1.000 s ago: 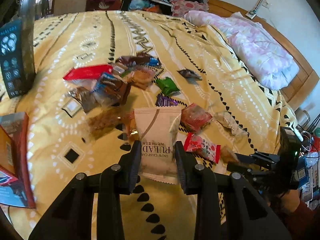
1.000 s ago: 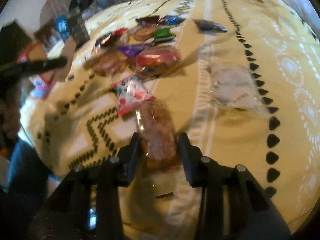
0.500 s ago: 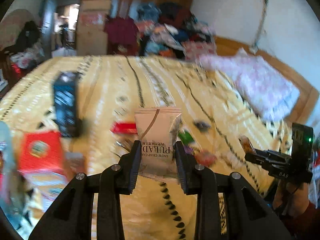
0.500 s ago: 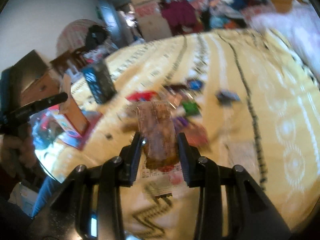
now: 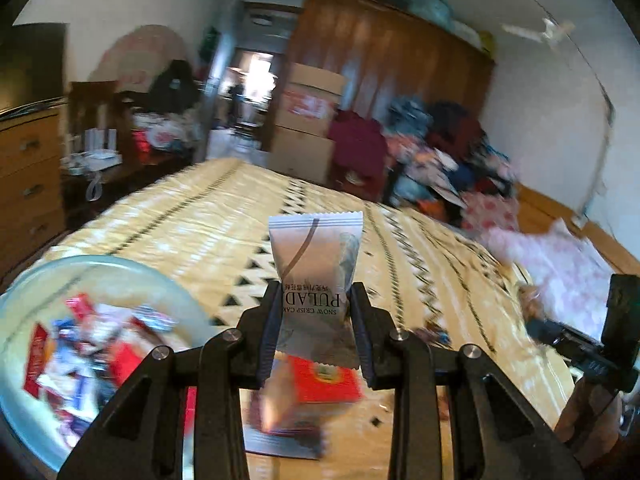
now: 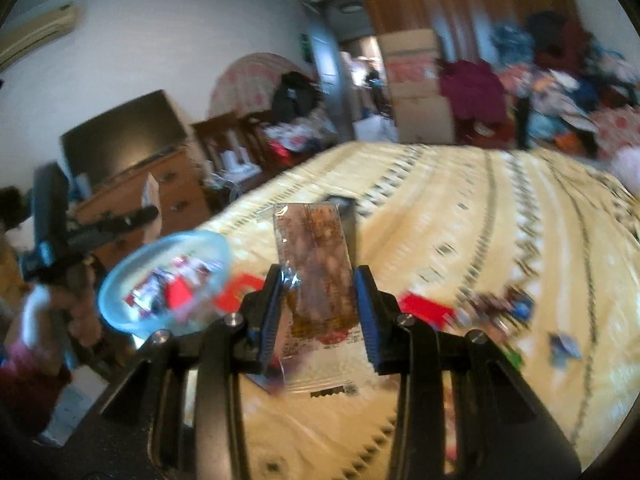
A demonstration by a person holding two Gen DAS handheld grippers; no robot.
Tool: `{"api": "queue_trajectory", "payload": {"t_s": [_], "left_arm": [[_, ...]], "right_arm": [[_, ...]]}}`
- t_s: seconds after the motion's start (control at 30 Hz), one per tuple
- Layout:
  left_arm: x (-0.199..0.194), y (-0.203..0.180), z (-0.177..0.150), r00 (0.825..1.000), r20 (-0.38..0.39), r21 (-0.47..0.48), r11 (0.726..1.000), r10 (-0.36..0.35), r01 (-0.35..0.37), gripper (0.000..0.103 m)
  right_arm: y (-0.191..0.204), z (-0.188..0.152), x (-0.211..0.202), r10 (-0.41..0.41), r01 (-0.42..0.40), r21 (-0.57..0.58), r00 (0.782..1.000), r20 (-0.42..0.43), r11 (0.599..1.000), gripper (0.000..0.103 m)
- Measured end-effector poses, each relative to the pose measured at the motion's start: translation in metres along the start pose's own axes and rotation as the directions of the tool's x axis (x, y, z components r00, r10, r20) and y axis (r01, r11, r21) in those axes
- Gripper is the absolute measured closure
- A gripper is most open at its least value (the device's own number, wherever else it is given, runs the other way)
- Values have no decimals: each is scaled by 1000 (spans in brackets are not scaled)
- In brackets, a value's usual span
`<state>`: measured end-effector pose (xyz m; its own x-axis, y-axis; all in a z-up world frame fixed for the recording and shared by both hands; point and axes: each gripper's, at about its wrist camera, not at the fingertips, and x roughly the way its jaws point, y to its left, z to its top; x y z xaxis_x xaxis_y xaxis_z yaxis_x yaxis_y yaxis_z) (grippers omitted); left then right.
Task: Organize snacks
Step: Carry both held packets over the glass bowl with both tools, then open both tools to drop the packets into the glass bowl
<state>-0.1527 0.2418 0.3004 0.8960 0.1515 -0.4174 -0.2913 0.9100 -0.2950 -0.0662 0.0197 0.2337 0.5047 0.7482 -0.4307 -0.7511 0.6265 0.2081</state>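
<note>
The left gripper (image 5: 314,332) is clamped on a pale snack packet (image 5: 316,276) that stands upright between its fingers, long axis vertical, crimped top edge up and its print upside down. The right gripper (image 6: 316,312) is clamped on a clear-wrapped brown snack bar (image 6: 316,272), also upright, long axis along the fingers. Both snacks are held up above the yellow patterned bed (image 5: 192,224). A light blue bowl (image 5: 24,412) at the bed's near left edge holds a blurred heap of red, white and blue wrapped snacks. More loose snacks (image 6: 492,308) lie on the bed to the right of the bowl.
</note>
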Motion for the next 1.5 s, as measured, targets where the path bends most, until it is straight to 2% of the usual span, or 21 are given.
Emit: {"api": "queue_trajectory", "payload": {"t_s": [0.17, 0.3, 0.5, 0.6, 0.77, 1.0, 1.5], "left_arm": [[-18, 55, 7, 996, 18, -49, 995, 86, -85, 69], [-26, 99, 6, 989, 10, -108, 983, 149, -148, 69], [-25, 150, -3, 969, -37, -167, 955, 242, -245, 69], [-23, 165, -6, 963, -55, -188, 944, 265, -270, 69], [-15, 175, -12, 958, -73, -195, 938, 277, -286, 69], [-7, 185, -17, 956, -98, -212, 933, 275, -290, 69], [5, 188, -20, 952, -132, -210, 931, 275, -298, 69]], "right_arm": [[51, 33, 36, 112, -111, -44, 994, 4, 993, 67], [96, 53, 74, 191, -193, -82, 981, -30, 978, 67], [154, 64, 131, 287, -300, -118, 951, -116, 947, 67], [174, 62, 148, 313, -334, -134, 937, -157, 933, 67], [205, 58, 174, 342, -377, -146, 914, -218, 915, 67], [219, 50, 196, 353, -398, -124, 894, -276, 909, 67], [231, 47, 211, 350, -398, -119, 888, -298, 910, 67]]}}
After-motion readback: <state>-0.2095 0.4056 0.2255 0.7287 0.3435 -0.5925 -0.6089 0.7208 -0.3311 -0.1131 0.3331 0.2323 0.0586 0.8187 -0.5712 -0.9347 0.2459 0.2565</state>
